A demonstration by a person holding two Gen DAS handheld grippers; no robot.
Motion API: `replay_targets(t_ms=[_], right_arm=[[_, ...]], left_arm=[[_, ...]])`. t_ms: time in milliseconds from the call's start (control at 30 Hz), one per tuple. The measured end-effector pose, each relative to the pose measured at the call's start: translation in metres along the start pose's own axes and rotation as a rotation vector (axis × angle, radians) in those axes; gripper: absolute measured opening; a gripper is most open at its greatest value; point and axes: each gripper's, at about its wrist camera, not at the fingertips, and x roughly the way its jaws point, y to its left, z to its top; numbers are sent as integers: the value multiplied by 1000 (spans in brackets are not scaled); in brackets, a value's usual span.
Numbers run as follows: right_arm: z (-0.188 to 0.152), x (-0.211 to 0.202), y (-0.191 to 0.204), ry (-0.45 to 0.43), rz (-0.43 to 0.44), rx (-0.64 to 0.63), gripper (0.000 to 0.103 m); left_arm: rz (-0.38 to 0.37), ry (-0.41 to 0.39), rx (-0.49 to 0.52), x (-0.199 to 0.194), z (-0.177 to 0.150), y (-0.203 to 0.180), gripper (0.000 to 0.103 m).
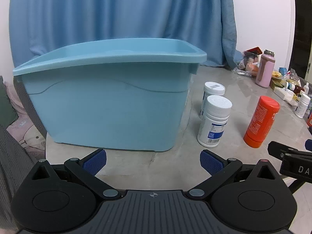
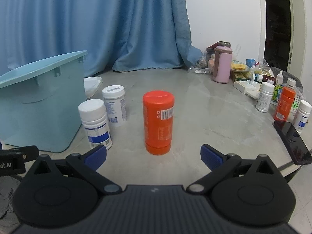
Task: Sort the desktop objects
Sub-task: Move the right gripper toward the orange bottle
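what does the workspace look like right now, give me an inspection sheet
surface: grey table, mottled, bare in the middle.
job's things: blue bin open at the top; two white bottles upright beside it; orange bottle upright, apart from them.
clutter: pink flask, small bottles, packets and a white box at the far right edge; dark phone at the right rim.
grippers: left gripper open, empty, facing the bin; right gripper open, empty, lined up on the orange bottle.
cables: nothing seen.
surroundings: blue curtain, white wall, dark doorway at right.
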Motion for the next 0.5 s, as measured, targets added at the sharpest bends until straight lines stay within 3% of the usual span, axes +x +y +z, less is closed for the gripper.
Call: replay_targets(t_ms=[500], right_arm=[[6,45,-8,6,18,-34,103]], left_arm=[[30,2,-21,22,9,-8,103]])
